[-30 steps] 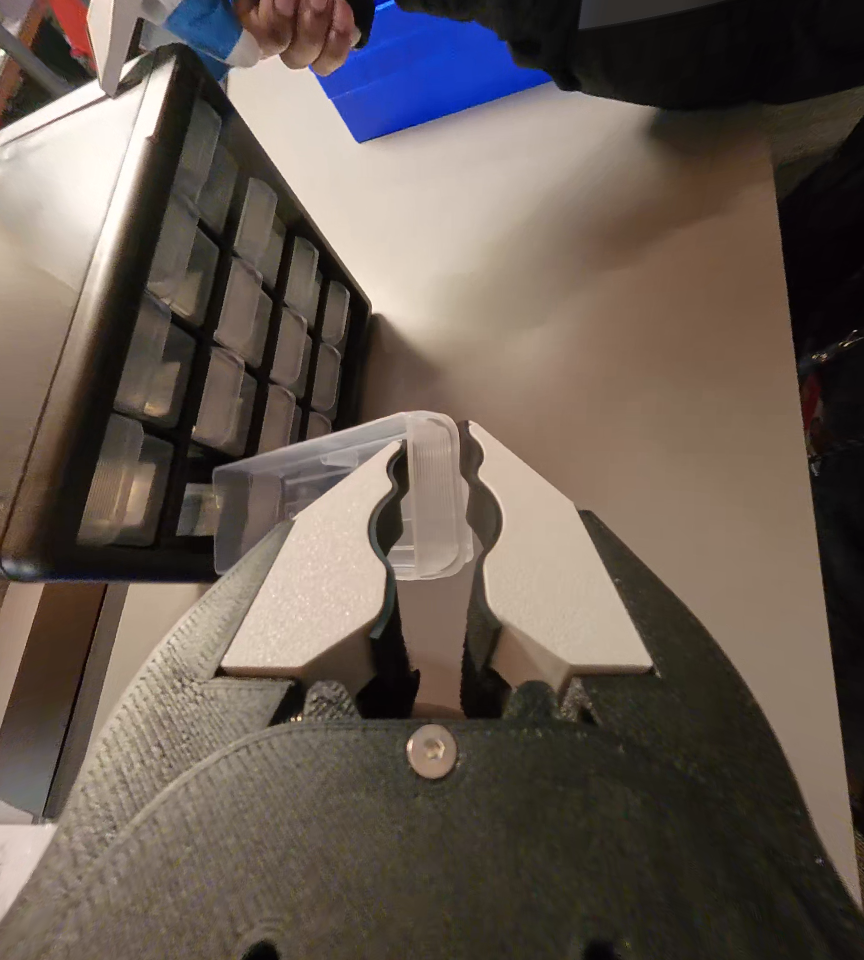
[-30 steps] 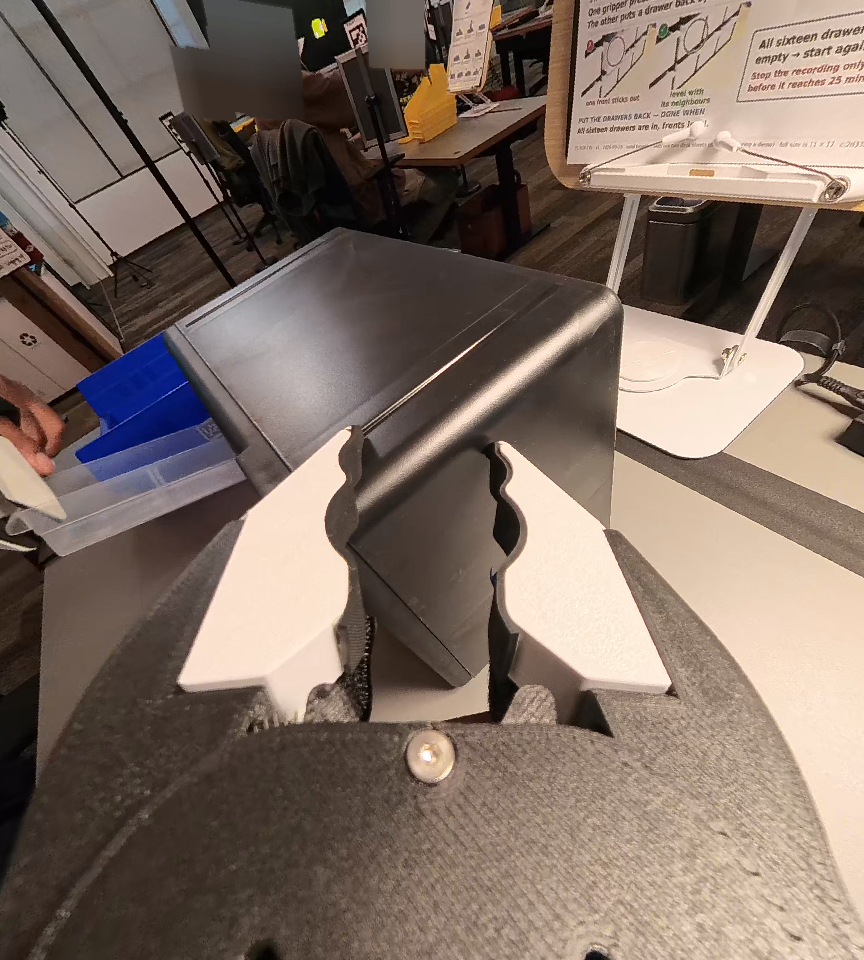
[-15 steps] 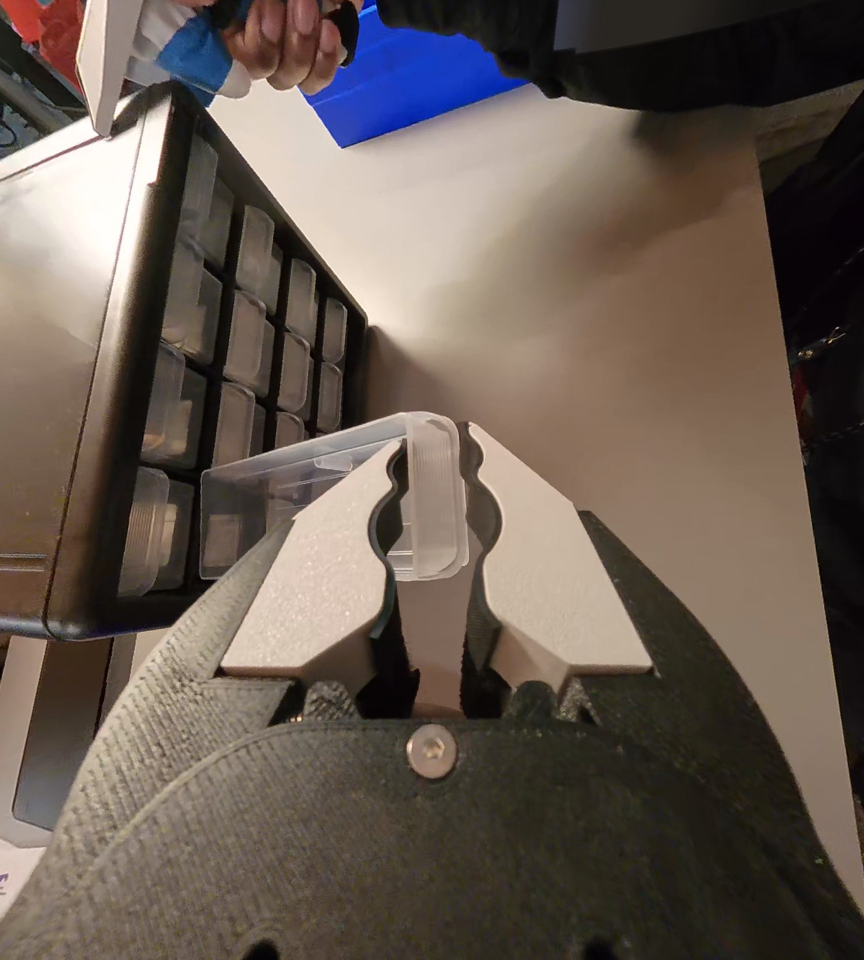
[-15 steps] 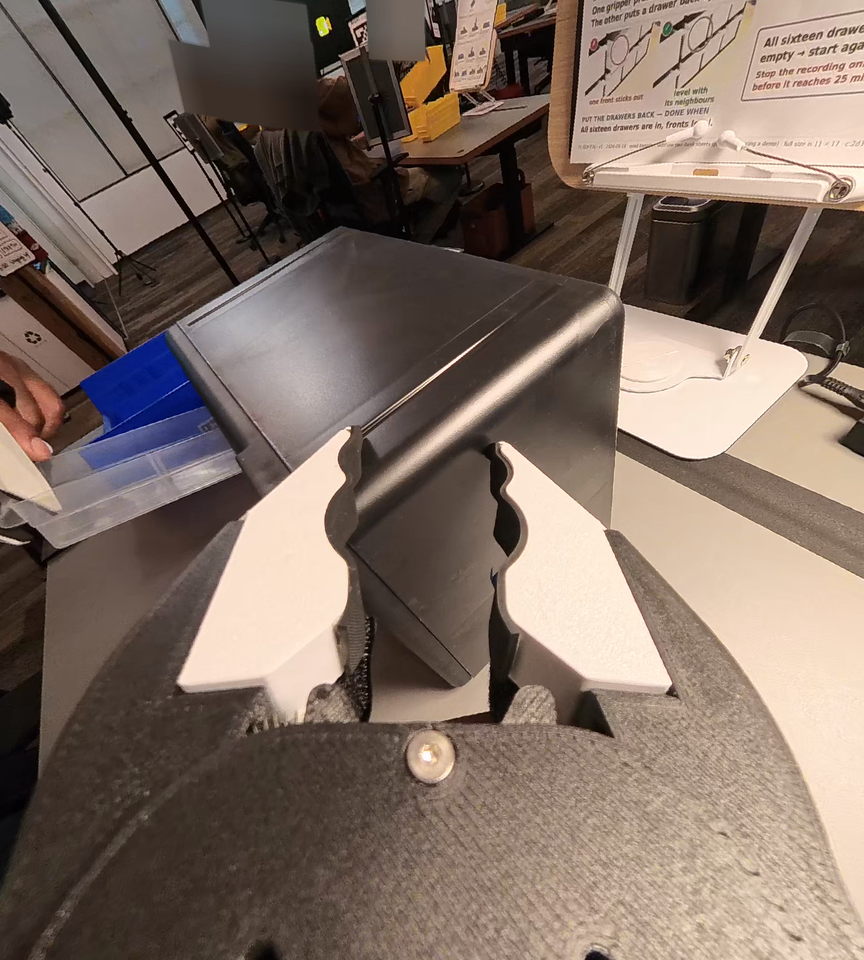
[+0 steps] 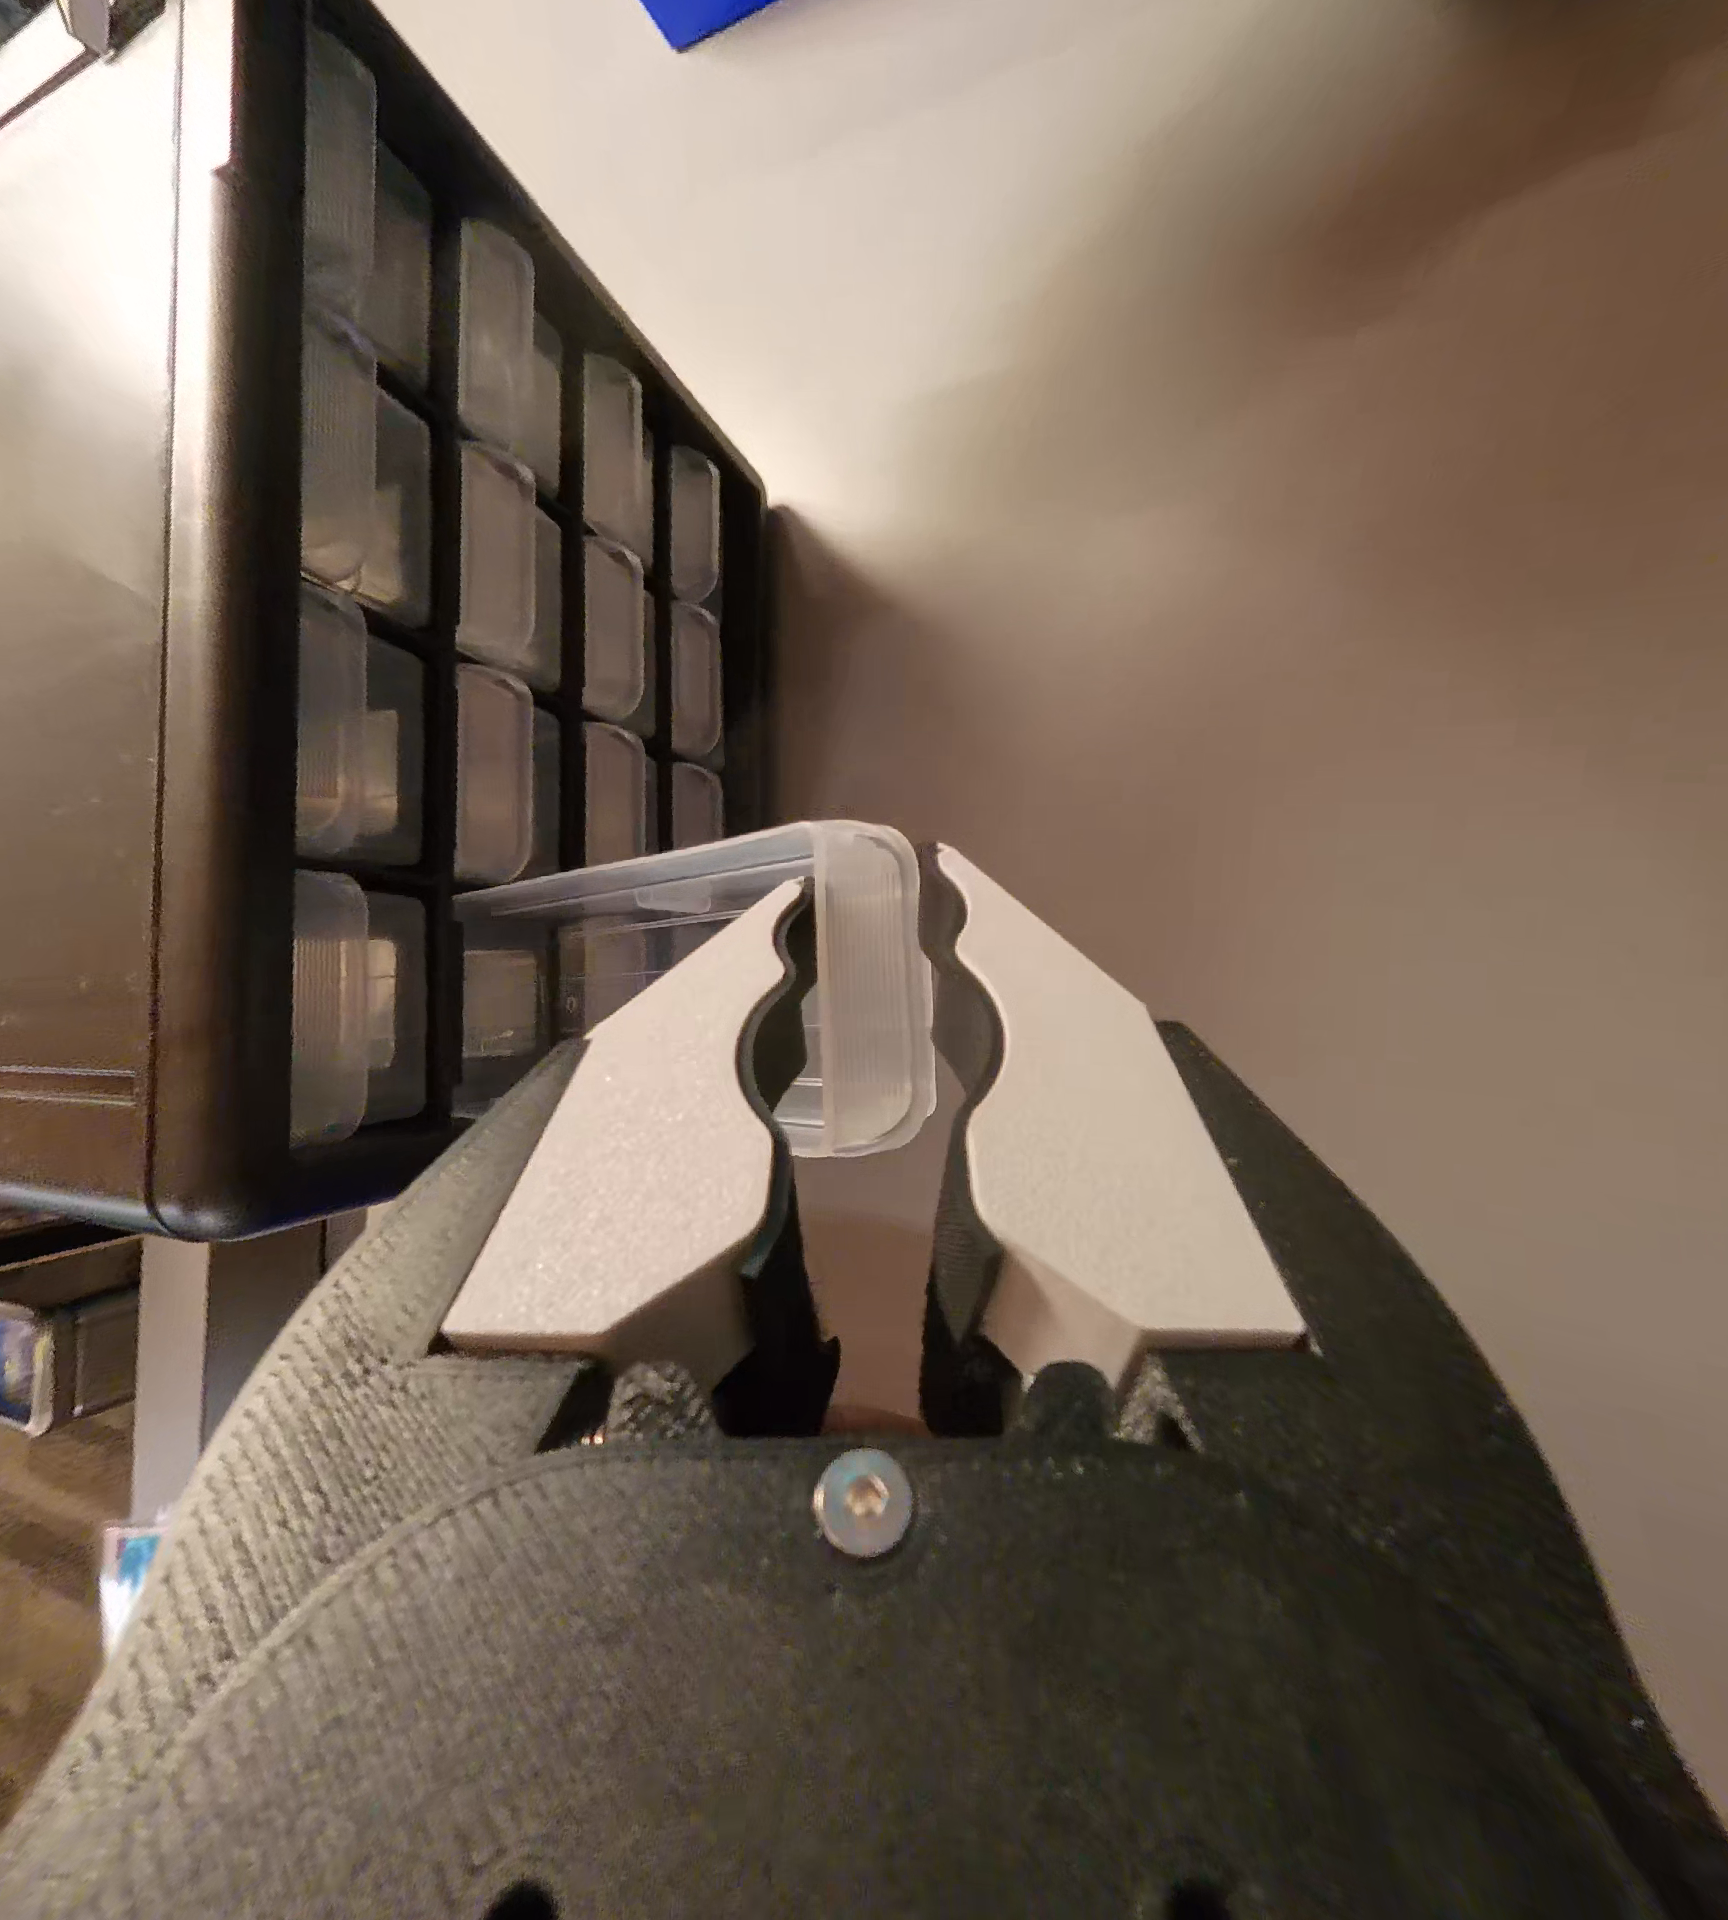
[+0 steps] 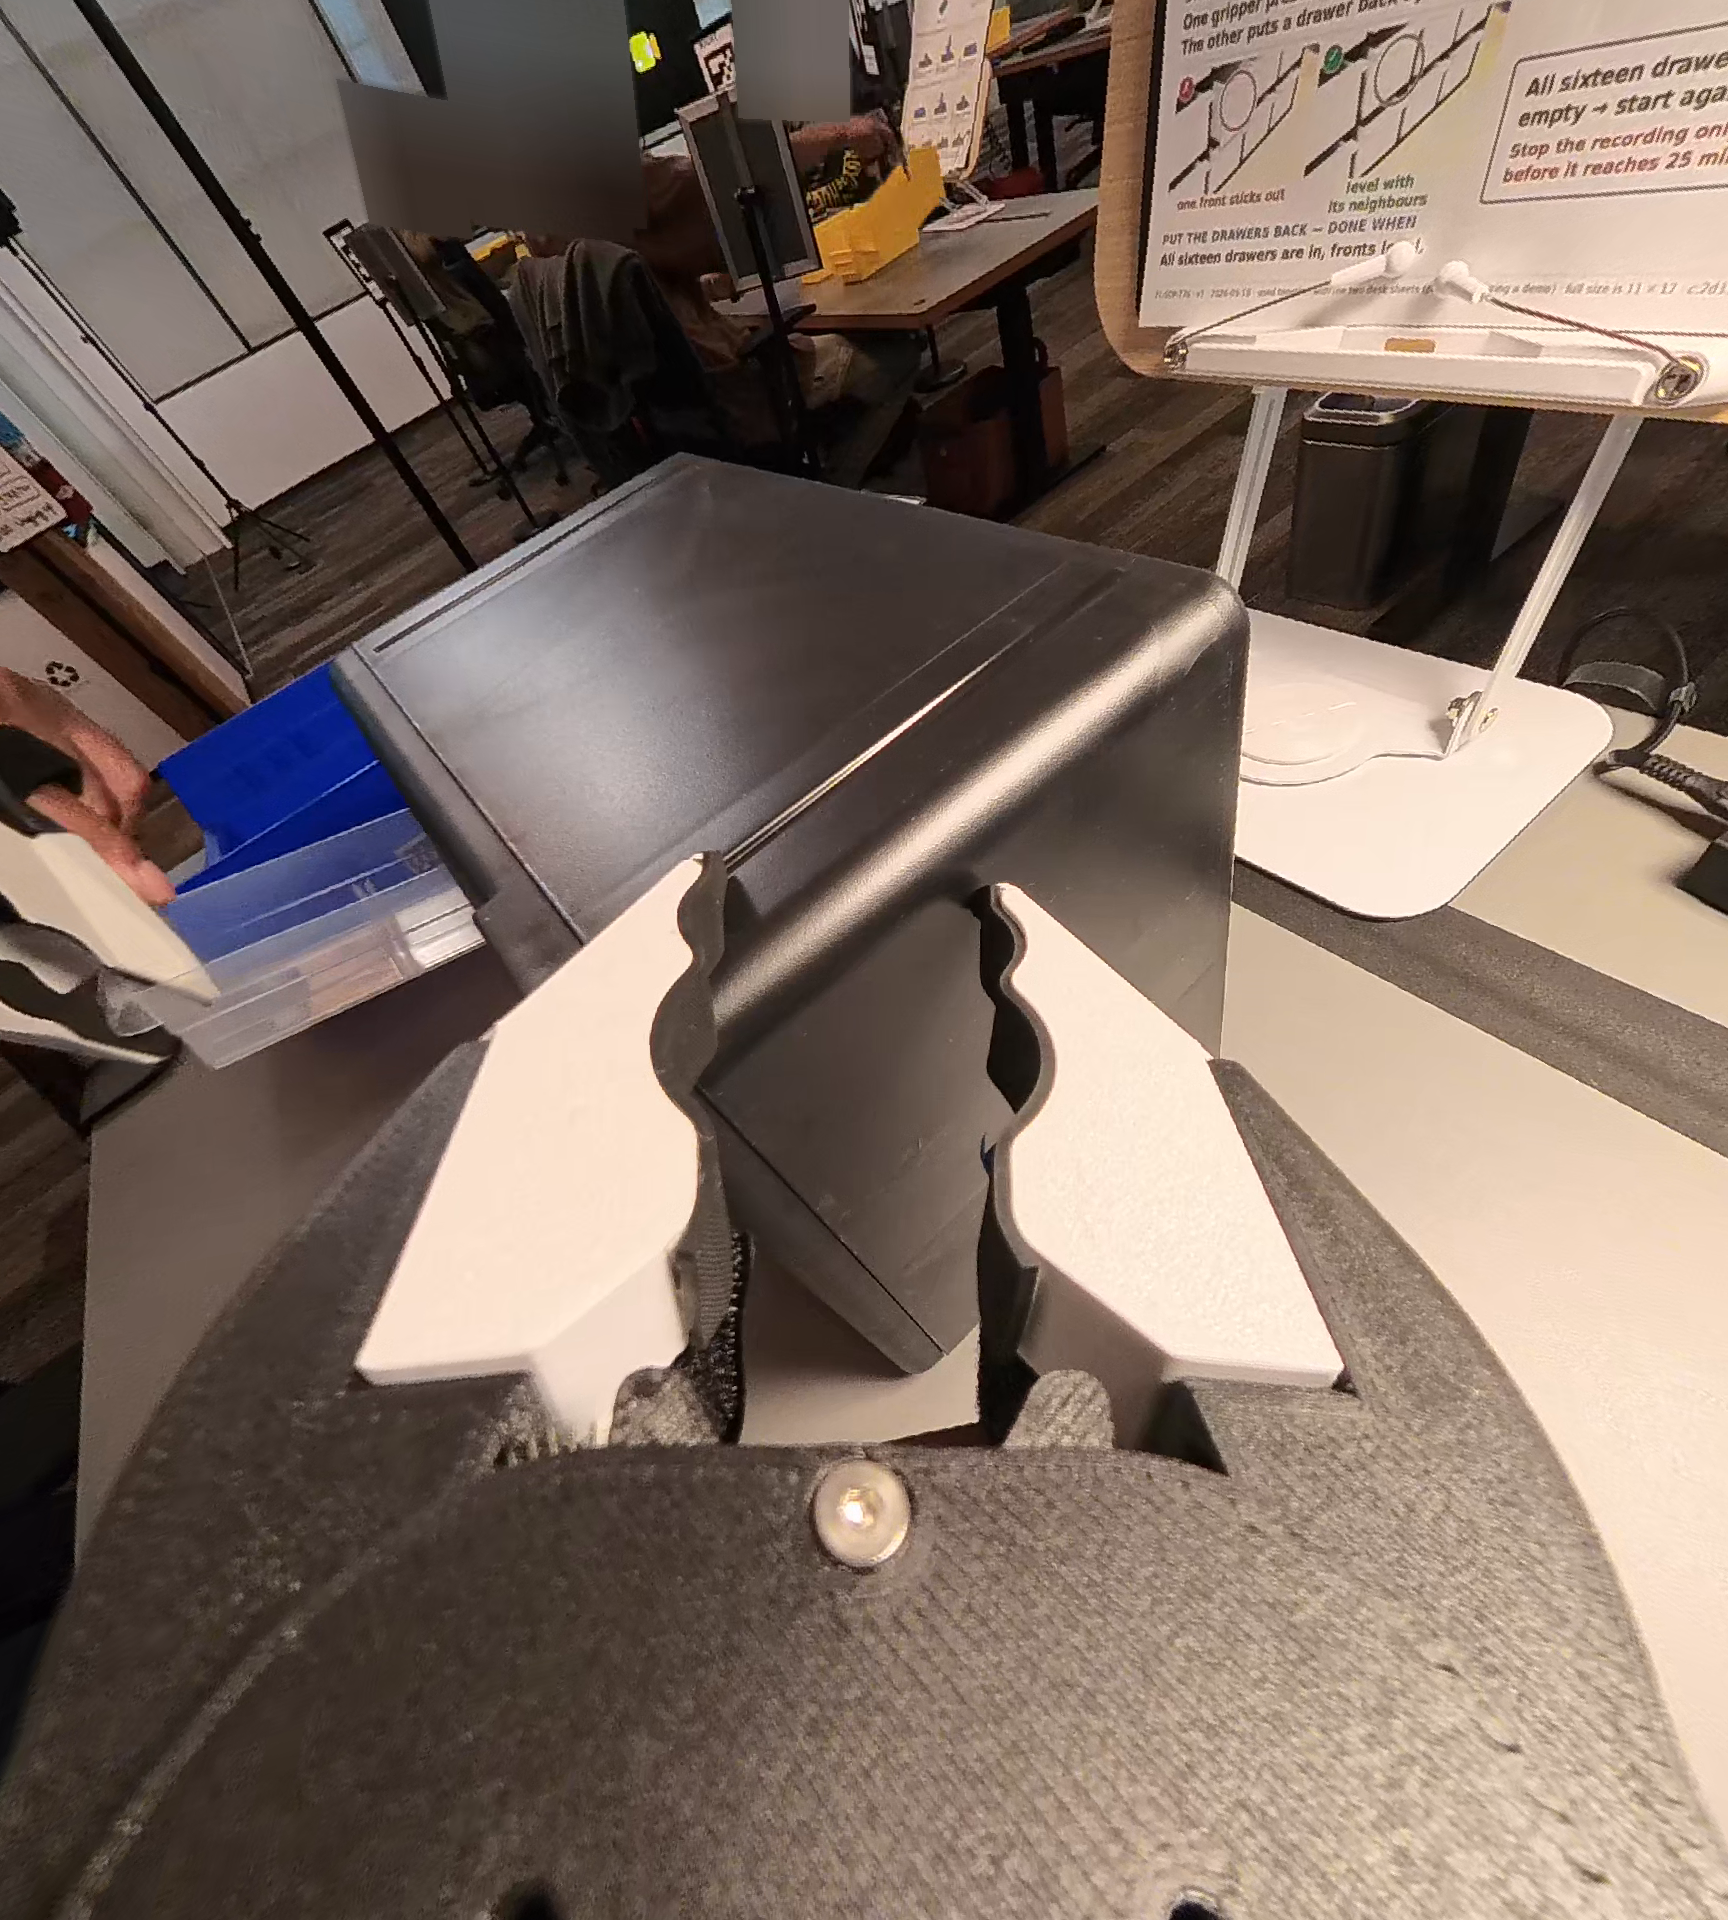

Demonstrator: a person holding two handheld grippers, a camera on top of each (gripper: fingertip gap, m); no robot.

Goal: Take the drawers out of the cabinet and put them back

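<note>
Left wrist view: low and close at the cabinet [image 5: 216, 644] front, facing along the drawer faces across the worktop [image 5: 1255, 520]. Right wrist view: raised, close behind the cabinet [image 6: 839, 675] rear corner, facing the room. Shared: cabinet, drawer [image 5: 631, 894] [image 6: 320, 956].

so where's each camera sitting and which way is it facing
Left wrist view: rides the left hand-held gripper, facing the cabinet's drawer front along the table; its fingers clamp a clear drawer's front.
Right wrist view: rides the right hand-held gripper, facing the cabinet's rear corner, jaws astride it; the person's hand shows left.
Shared: cabinet, clear drawer, blue bin.
</note>
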